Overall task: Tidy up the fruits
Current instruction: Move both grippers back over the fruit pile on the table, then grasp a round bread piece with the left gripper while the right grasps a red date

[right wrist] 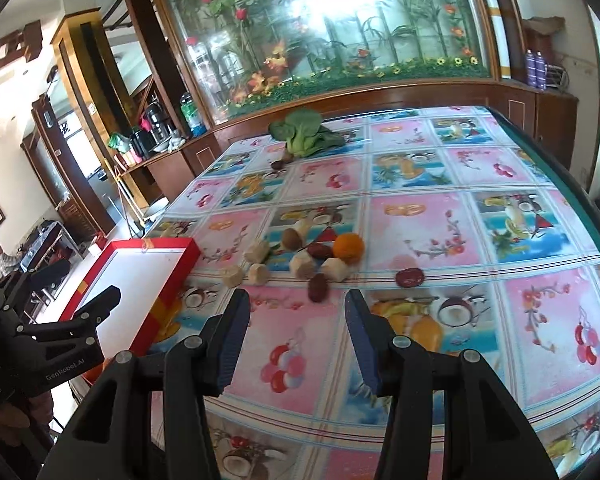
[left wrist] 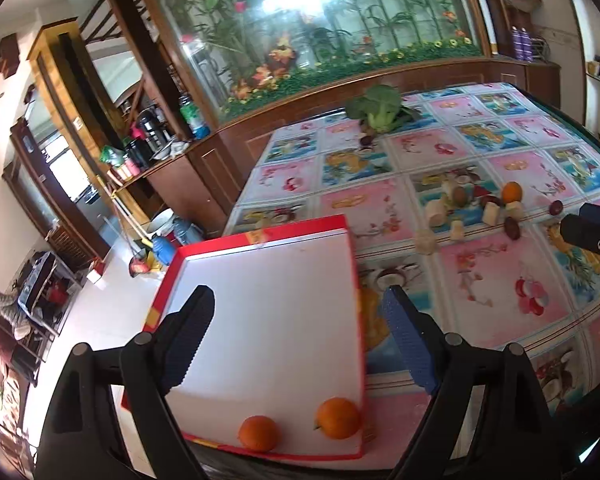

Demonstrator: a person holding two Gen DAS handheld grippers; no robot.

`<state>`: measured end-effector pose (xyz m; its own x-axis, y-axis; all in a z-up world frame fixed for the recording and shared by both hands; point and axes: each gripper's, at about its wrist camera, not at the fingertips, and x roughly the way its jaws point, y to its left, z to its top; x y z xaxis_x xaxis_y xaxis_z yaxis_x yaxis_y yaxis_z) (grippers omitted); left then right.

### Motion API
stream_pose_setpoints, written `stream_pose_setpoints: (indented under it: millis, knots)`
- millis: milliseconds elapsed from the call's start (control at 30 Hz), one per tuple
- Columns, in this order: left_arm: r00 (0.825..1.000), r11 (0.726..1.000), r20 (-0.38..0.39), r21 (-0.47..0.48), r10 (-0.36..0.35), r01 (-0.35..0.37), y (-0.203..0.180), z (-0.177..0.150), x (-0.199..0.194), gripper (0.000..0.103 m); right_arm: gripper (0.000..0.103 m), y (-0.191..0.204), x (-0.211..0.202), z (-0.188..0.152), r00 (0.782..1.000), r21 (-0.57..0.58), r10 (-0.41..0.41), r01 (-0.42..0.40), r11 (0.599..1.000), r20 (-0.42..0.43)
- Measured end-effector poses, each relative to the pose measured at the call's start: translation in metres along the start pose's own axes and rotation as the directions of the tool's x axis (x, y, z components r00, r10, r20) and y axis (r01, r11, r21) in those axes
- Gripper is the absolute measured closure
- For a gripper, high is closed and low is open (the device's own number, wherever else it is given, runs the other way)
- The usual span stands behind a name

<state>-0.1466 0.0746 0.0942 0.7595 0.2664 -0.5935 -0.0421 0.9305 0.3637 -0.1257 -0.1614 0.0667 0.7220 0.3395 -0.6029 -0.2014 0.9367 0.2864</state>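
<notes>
Left gripper (left wrist: 296,336): jaws stand wide apart with nothing between them; held over the red-rimmed tray (left wrist: 260,236) near the table's left edge.
Right gripper (right wrist: 296,332): jaws are parted about halfway and empty; pointed at the fruit cluster in the middle of the table (right wrist: 540,360).
Fruit already placed: two oranges (left wrist: 337,418) are seen on the tray's white floor by its near rim, slightly apart from each other.
Fruit still loose: one orange (right wrist: 348,247), a brown kiwi-like fruit (right wrist: 292,239), several pale cut pieces (right wrist: 302,266), two dark red dates (right wrist: 318,287); a third dark fruit (right wrist: 409,277) lies alone to the right of the cluster.
Risk, crowding: the orange touches a pale piece and a date, so neighbours are likely to be pinched or knocked if the jaws are closed there.
Risk, rolling: round fruit is judged liable to roll on the glossy printed cloth if nudged; the placed oranges may shift if the tray is bumped.
Risk, tray: its far-left part appears to overhang the table's left edge, so a push could tip it.
Risk, collision: both grippers are near each other by the tray.
Other things: leafy green vegetable (right wrist: 304,132) at the far edge, a small dark item just beside it; well apart, no obstruction.
</notes>
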Motion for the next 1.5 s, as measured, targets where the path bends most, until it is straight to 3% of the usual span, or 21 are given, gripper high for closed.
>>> stream_pose_setpoints:
  millis: [300, 767, 967, 1233, 1367, 1500]
  knots:
    - [0.999, 0.997, 0.018, 0.058, -0.05, 0.048, -0.034, 0.022, 0.003, 0.017, 0.054, -0.015, 0.0, 0.008, 1.0, 0.014, -0.015, 0.015, 1.0, -0.004]
    - [0.998, 0.996, 0.013, 0.051, -0.068, 0.067, -0.041, 0.032, 0.011, 0.017, 0.054, -0.018, 0.005, 0.012, 0.999, -0.009, -0.033, 0.033, 0.999, -0.024]
    - [0.996, 0.994, -0.001, 0.052, -0.093, 0.093, -0.046, 0.033, 0.02, 0.017, 0.054, -0.049, 0.011, 0.003, 0.991, 0.008, -0.11, 0.111, 0.994, -0.079]
    - [0.95, 0.966, -0.187, 0.026, -0.249, 0.258, -0.071, 0.018, 0.068, 0.017, 0.054, -0.077, 0.042, 0.002, 0.969, 0.015, -0.173, 0.178, 0.984, -0.174]
    - [0.929, 0.954, -0.222, -0.013, -0.296, 0.301, -0.079, 0.027, 0.082, 0.017, 0.054, -0.071, 0.058, 0.006, 0.971, -0.025, -0.162, 0.16, 0.987, -0.176]
    - [0.925, 0.948, -0.221, 0.003, -0.309, 0.317, -0.089, 0.04, 0.09, 0.017, 0.054, -0.059, 0.074, 0.009, 0.973, -0.086, -0.171, 0.159, 0.984, -0.158]
